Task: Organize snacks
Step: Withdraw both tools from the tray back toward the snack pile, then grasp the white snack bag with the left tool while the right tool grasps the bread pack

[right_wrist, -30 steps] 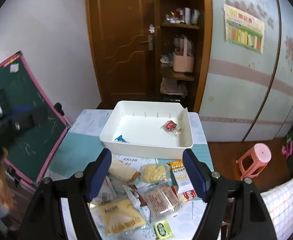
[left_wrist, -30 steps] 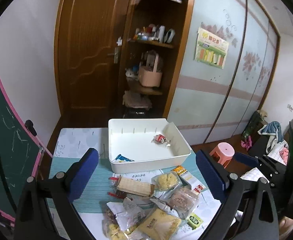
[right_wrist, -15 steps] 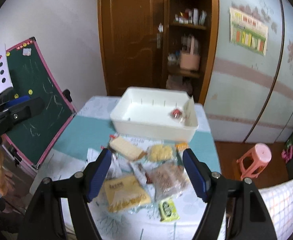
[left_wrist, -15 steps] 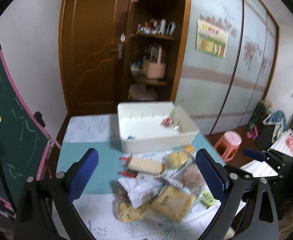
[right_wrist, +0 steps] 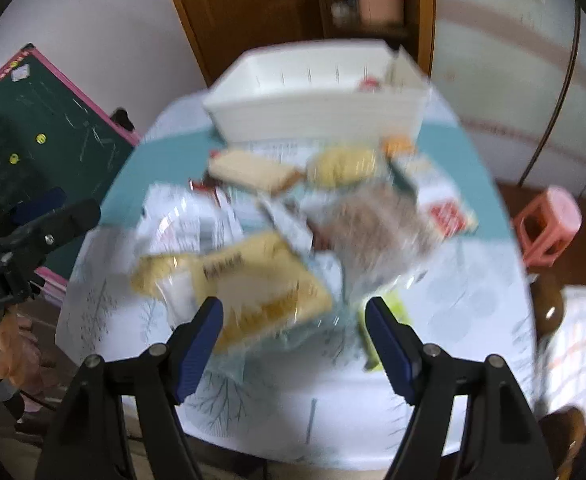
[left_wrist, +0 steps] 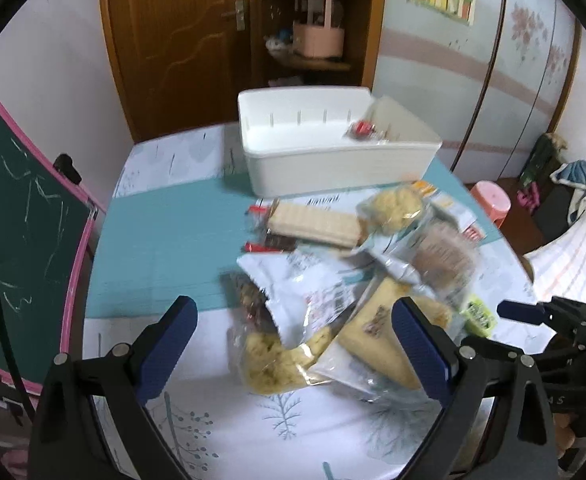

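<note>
A pile of snack packets lies on the table in front of a white bin [left_wrist: 333, 168] [right_wrist: 317, 108]. The pile holds a wafer pack [left_wrist: 313, 224] [right_wrist: 249, 170], a white bag [left_wrist: 305, 284], a yellow packet [left_wrist: 377, 344] [right_wrist: 261, 292], a brown biscuit pack [left_wrist: 445, 260] [right_wrist: 373, 224] and a small green packet [left_wrist: 479, 316]. A red candy [left_wrist: 361, 130] lies in the bin. My left gripper [left_wrist: 293, 344] is open above the near packets. My right gripper [right_wrist: 293, 340] is open above the yellow packet. Neither holds anything. The right wrist view is blurred.
A green chalkboard [left_wrist: 17, 232] [right_wrist: 49, 120] stands left of the table. A pink stool [left_wrist: 491, 200] [right_wrist: 549, 220] is on the floor to the right. A wooden door and shelf unit [left_wrist: 313, 32] are behind the table. The other gripper shows at each view's edge.
Both grippers have dropped lower and closer to the snack pile; the packets now sit between the fingers. Both stay open. The snacks and bin have not moved.
</note>
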`<state>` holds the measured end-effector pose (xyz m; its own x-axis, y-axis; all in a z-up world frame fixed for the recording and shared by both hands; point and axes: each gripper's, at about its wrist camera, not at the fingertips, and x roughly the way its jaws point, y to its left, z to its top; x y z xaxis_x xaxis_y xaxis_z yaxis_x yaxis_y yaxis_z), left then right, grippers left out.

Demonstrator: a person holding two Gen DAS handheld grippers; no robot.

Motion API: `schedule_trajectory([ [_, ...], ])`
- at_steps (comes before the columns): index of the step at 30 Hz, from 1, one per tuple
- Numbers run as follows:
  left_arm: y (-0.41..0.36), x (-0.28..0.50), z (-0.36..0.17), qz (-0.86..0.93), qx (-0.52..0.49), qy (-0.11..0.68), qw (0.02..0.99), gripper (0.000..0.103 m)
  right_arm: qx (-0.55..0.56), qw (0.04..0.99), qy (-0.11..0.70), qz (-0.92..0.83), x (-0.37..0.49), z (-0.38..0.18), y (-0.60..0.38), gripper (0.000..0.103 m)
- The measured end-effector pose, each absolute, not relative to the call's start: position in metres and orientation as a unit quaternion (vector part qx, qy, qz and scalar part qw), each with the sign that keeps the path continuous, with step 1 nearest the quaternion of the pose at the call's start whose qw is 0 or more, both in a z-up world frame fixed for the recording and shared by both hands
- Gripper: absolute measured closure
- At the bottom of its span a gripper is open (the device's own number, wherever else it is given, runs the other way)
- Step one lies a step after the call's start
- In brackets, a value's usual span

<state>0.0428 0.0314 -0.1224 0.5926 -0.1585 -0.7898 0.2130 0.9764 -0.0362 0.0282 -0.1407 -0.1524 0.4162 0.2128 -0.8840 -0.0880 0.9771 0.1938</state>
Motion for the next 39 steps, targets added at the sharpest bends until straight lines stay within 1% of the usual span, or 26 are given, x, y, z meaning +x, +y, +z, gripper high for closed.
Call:
schedule_trajectory([
  [8, 0.038, 0.065, -0.157, -0.085, 0.022, 0.471, 0.878, 0.005, 0.137, 0.779, 0.601, 0.115, 0.041, -0.204, -0.142, 0.029],
  [15, 0.045, 0.088, -0.173, -0.072, -0.011, 0.49, 0.869, 0.005, 0.201, 0.759, 0.607, 0.126, 0.049, -0.219, -0.145, 0.029],
  [18, 0.044, 0.096, -0.178, -0.073, -0.021, 0.498, 0.864, 0.005, 0.212, 0.757, 0.606, 0.123, 0.054, -0.22, -0.145, 0.027],
  [19, 0.042, 0.099, -0.18, -0.074, -0.022, 0.5, 0.863, 0.006, 0.209, 0.757, 0.606, 0.122, 0.056, -0.219, -0.145, 0.027],
  [23, 0.037, 0.107, -0.184, -0.081, -0.02, 0.506, 0.859, 0.017, 0.194, 0.764, 0.605, 0.115, 0.062, -0.216, -0.139, 0.027],
  [25, 0.034, 0.111, -0.186, -0.083, -0.015, 0.508, 0.857, 0.019, 0.184, 0.768, 0.602, 0.114, 0.063, -0.215, -0.135, 0.029],
  [26, 0.032, 0.113, -0.188, -0.084, -0.011, 0.509, 0.856, 0.022, 0.175, 0.774, 0.598, 0.113, 0.063, -0.213, -0.133, 0.03],
  [27, 0.031, 0.115, -0.19, -0.085, -0.008, 0.511, 0.855, 0.024, 0.168, 0.781, 0.591, 0.113, 0.063, -0.212, -0.132, 0.033],
  [29, 0.029, 0.121, -0.195, -0.082, -0.006, 0.522, 0.849, 0.03, 0.152, 0.798, 0.573, 0.111, 0.063, -0.207, -0.132, 0.054],
  [30, 0.029, 0.124, -0.198, -0.082, -0.011, 0.528, 0.845, 0.031, 0.146, 0.803, 0.567, 0.108, 0.064, -0.206, -0.131, 0.061],
  [32, 0.028, 0.126, -0.199, -0.081, -0.011, 0.527, 0.846, 0.034, 0.139, 0.812, 0.556, 0.113, 0.063, -0.202, -0.133, 0.081],
  [34, 0.024, 0.129, -0.198, -0.088, -0.006, 0.528, 0.845, 0.042, 0.123, 0.819, 0.548, 0.113, 0.06, -0.199, -0.135, 0.087],
  [39, 0.019, 0.127, -0.199, -0.087, 0.007, 0.528, 0.845, 0.054, 0.091, 0.834, 0.534, 0.103, 0.054, -0.191, -0.136, 0.091],
])
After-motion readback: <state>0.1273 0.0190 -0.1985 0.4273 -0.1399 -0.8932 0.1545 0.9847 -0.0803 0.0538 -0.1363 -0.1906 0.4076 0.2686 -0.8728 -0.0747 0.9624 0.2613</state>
